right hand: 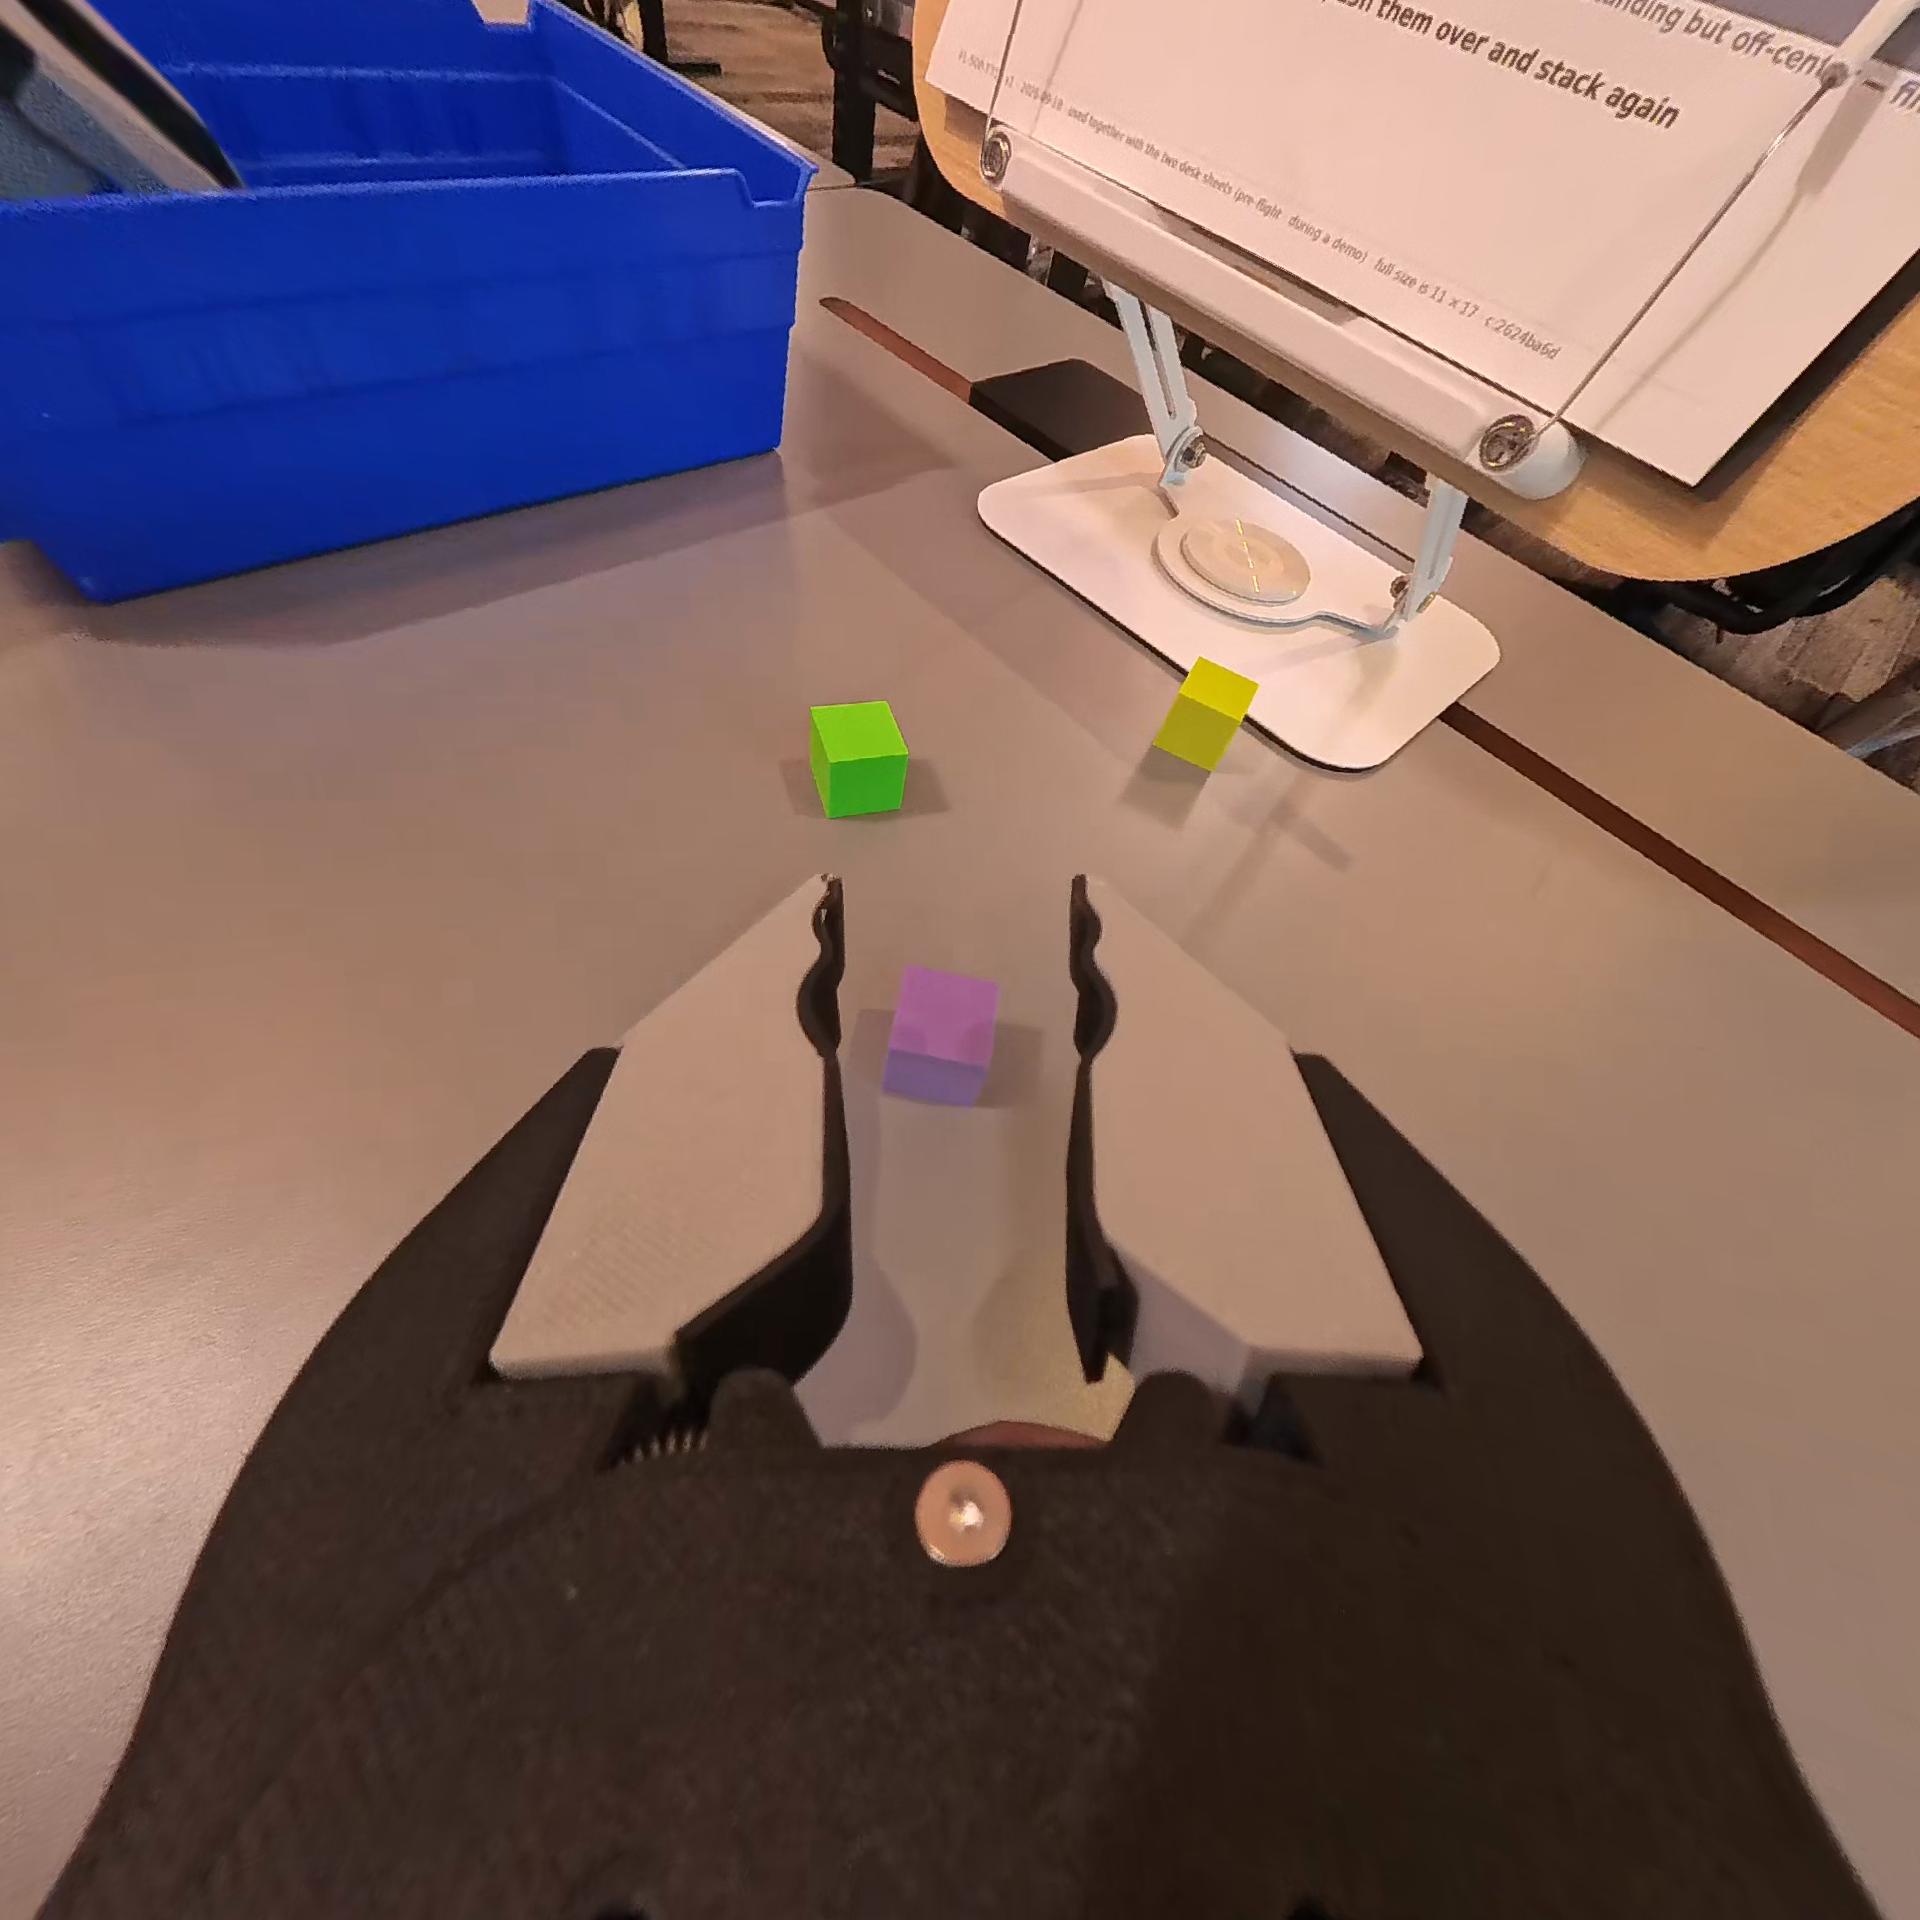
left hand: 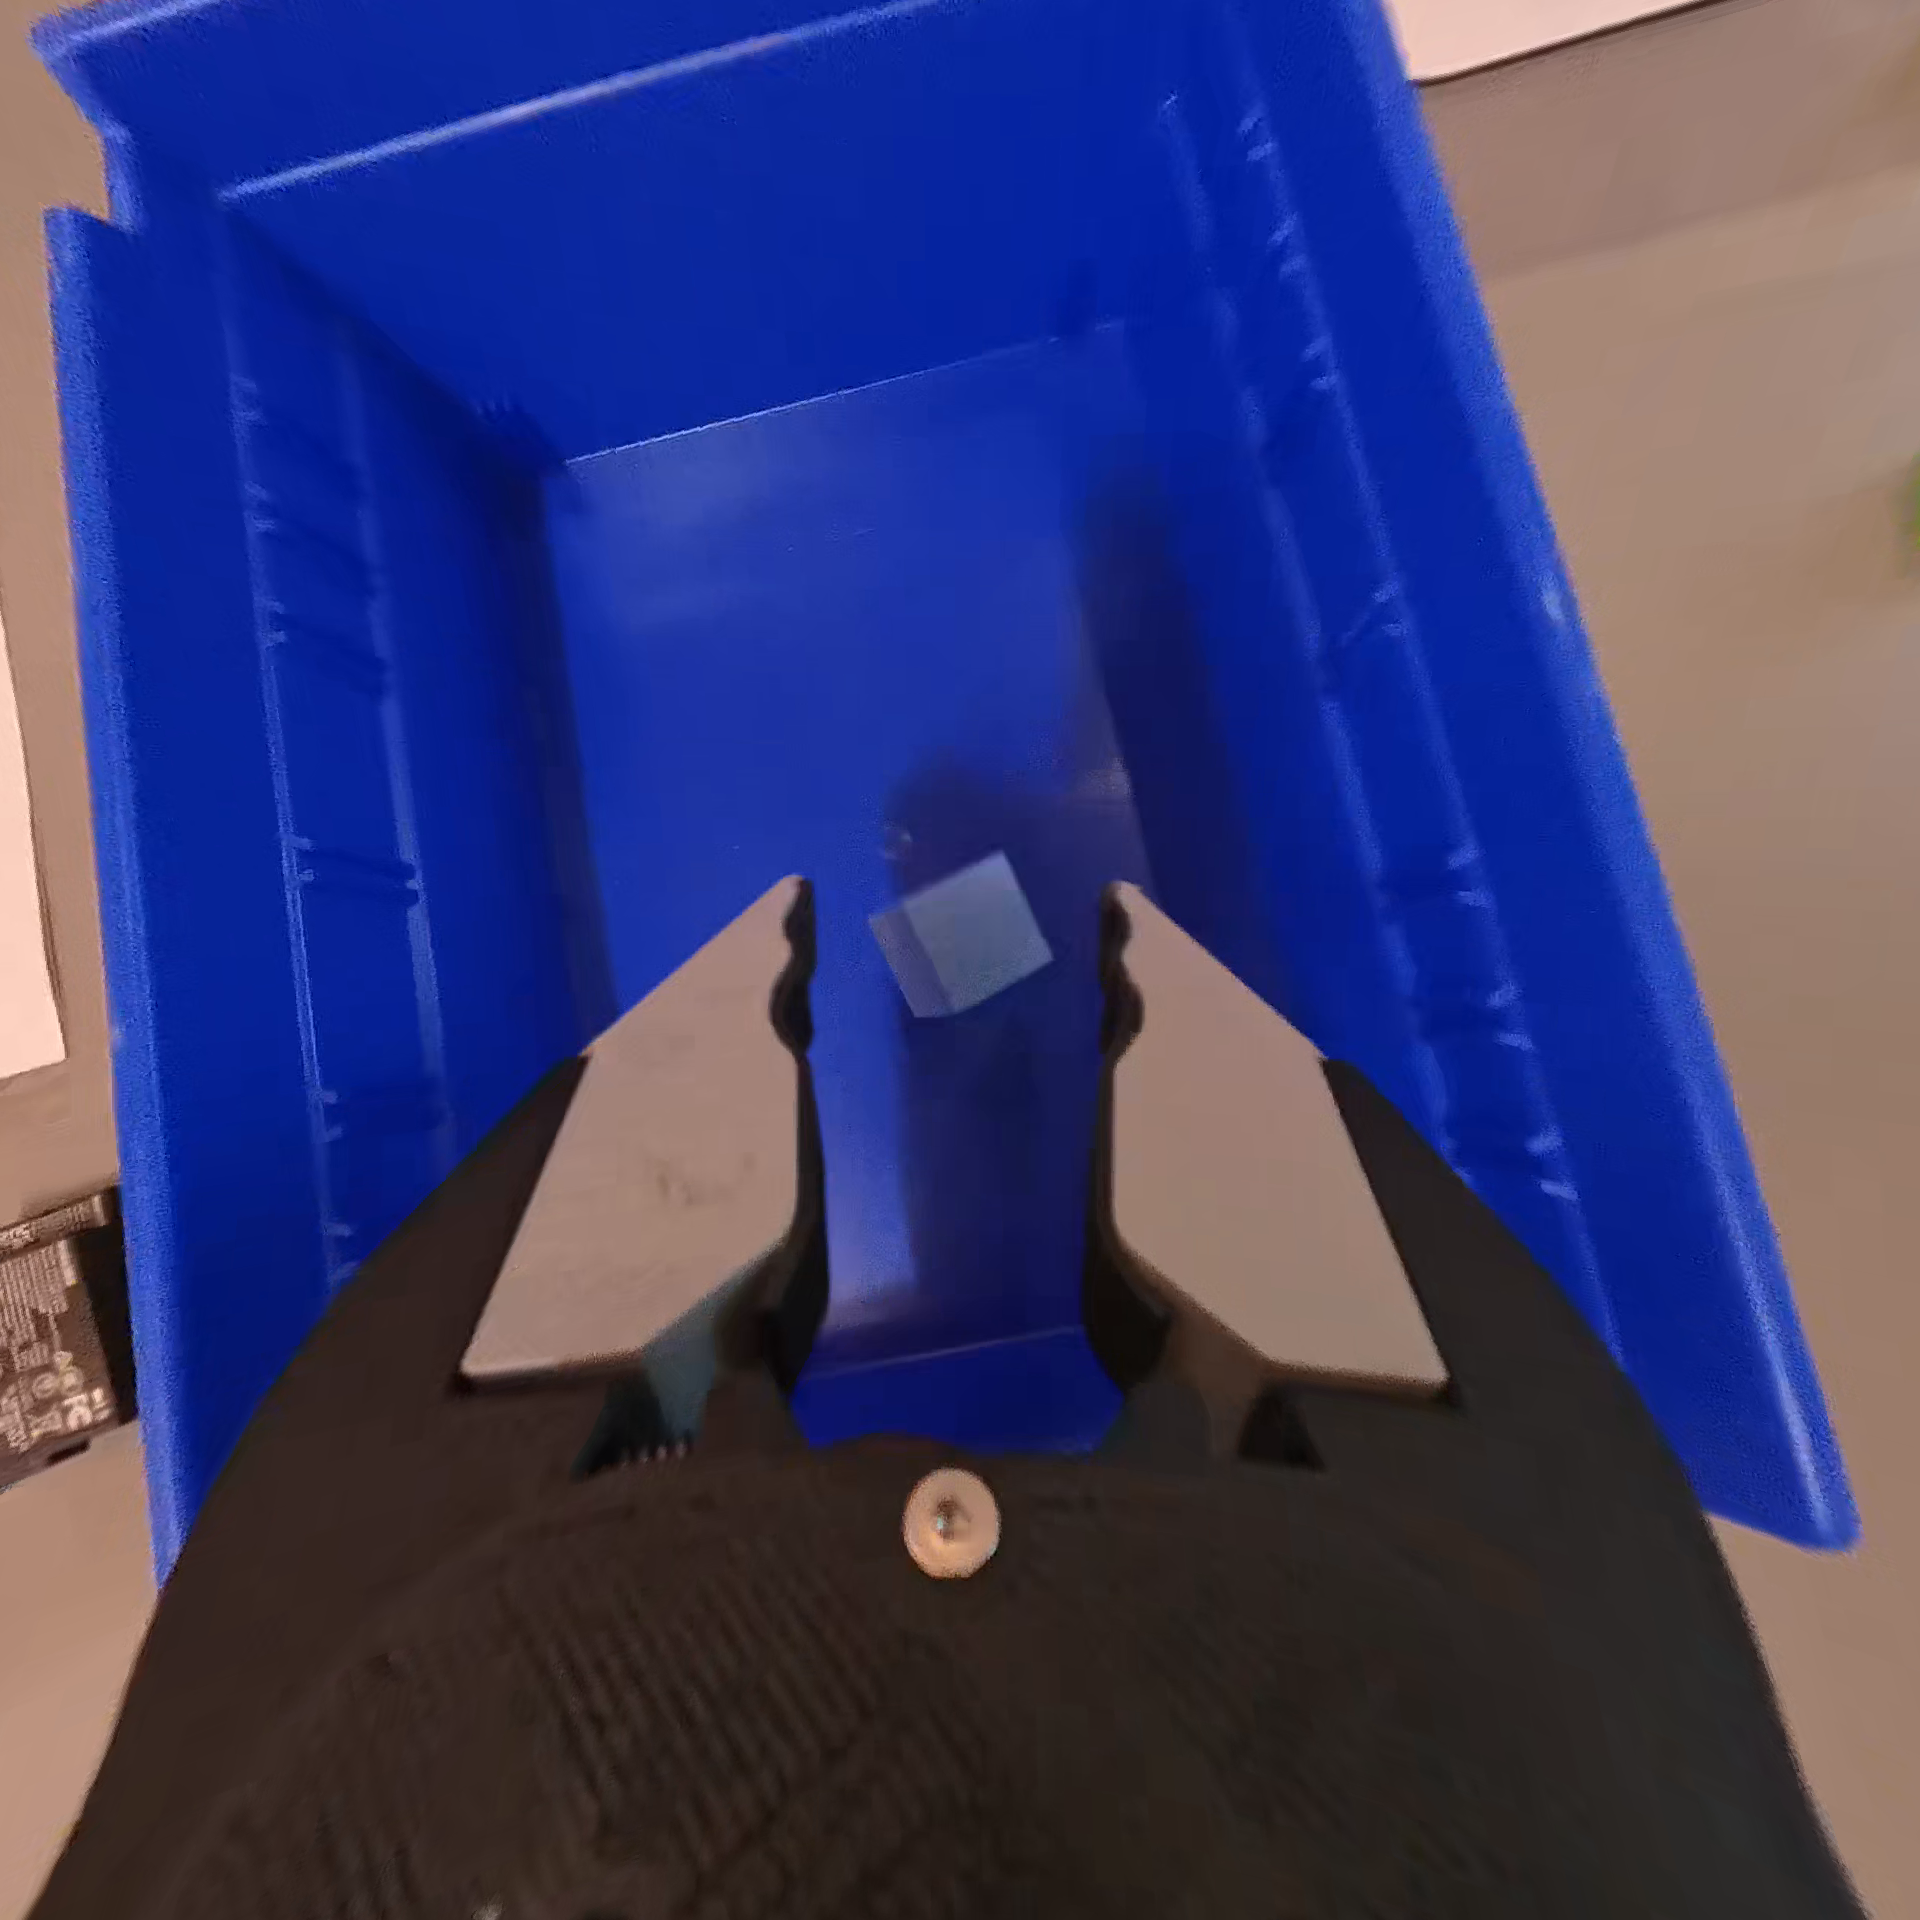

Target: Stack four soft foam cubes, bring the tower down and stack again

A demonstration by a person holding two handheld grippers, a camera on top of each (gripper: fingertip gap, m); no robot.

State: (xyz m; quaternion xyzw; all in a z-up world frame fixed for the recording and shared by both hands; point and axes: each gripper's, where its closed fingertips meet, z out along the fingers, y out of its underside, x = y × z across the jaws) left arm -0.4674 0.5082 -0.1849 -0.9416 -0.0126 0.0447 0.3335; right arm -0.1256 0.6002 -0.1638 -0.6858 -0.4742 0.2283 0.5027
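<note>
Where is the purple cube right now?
In the right wrist view, the purple cube sits on the grey table between the open right tongs, touching neither finger, nearer than the green cube.

A grey desk (right hand: 416,831) is carrying everything. A green cube (right hand: 858,758) is sitting on it as the landmark: a blue bin (right hand: 395,343) is standing far to its left, a yellow cube (right hand: 1203,715) is leaning on a white stand base (right hand: 1351,675) to its right, and a purple cube (right hand: 940,1034) is lying nearer the camera.
</note>
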